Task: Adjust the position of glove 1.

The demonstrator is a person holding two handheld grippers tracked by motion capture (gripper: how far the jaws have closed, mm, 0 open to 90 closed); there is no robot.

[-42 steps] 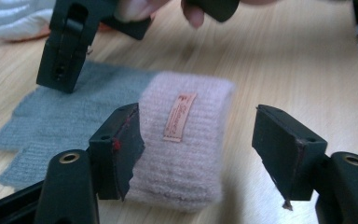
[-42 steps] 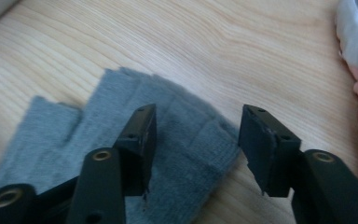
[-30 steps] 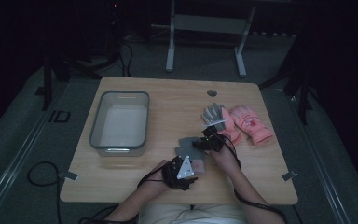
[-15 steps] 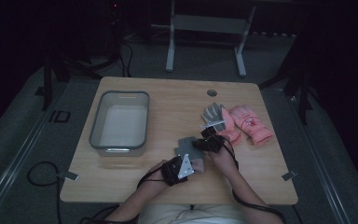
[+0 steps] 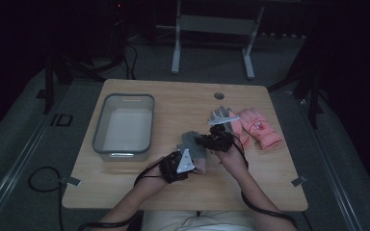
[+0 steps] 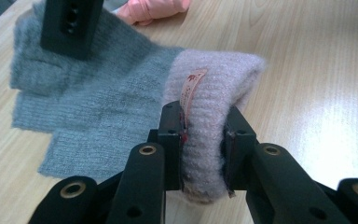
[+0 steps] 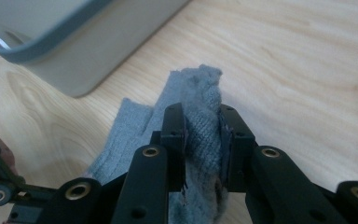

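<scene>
Grey plastic bin (image 5: 124, 126) left of grey knit glove (image 5: 191, 142), open top, likely drop point.

Left hand-held gripper (image 6: 203, 140): jaws clamped on glove's pinkish ribbed cuff (image 6: 214, 88), label tab beside one pad. Keep squeeze firm; fuzzy knit may slip.

Right hand-held gripper (image 7: 201, 140): jaws pinched on glove's bunched finger end (image 7: 200, 93).

Glove spans both grippers, middle resting on worktop (image 5: 270, 163). Lift both ends together, evenly, clear bin rim before releasing.

Pink gloves (image 5: 257, 127) right of grey glove; avoid dragging.

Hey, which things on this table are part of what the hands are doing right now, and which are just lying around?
In use: grey knit glove, left gripper shut on its pinkish cuff, right gripper shut on its finger end.
Lying about: pink gloves, grey glove, bin.
</scene>
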